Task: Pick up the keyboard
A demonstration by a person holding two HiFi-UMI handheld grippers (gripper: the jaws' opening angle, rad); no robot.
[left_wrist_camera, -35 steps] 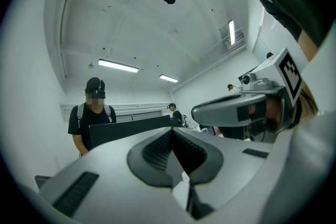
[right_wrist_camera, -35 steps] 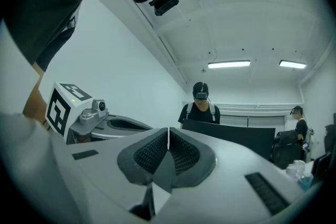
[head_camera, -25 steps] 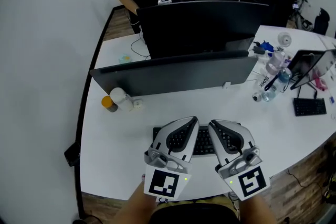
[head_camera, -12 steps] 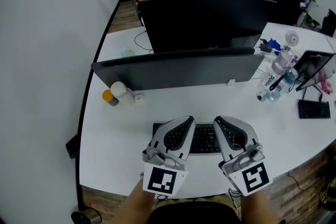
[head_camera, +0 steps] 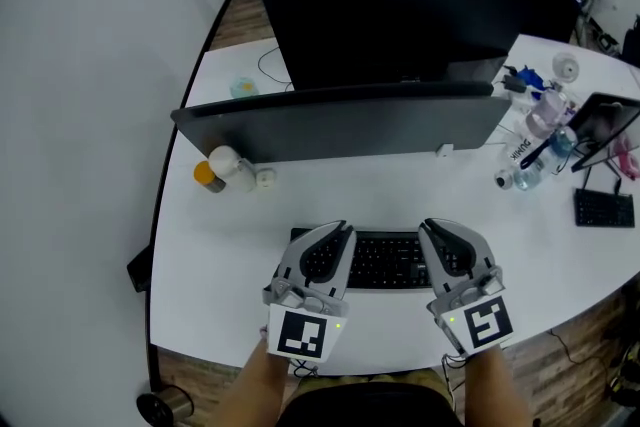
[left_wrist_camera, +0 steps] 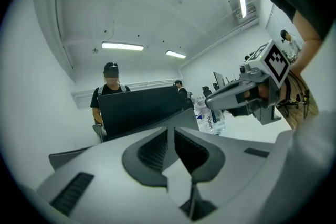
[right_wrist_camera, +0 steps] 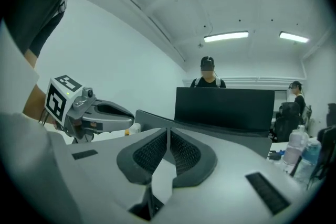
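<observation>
- While my black keyboard (head_camera: 385, 261) lies flat on the white desk (head_camera: 230, 245) right in front of me, my grippers are over its two ends.
- My left gripper (head_camera: 334, 233) is at the left end, with its jaws together and nothing in them.
- My right gripper (head_camera: 436, 229) is at the right end, also closed and empty.
- I cannot tell if they touch the keyboard.
- A grey divider (head_camera: 340, 125) stands behind it.
</observation>
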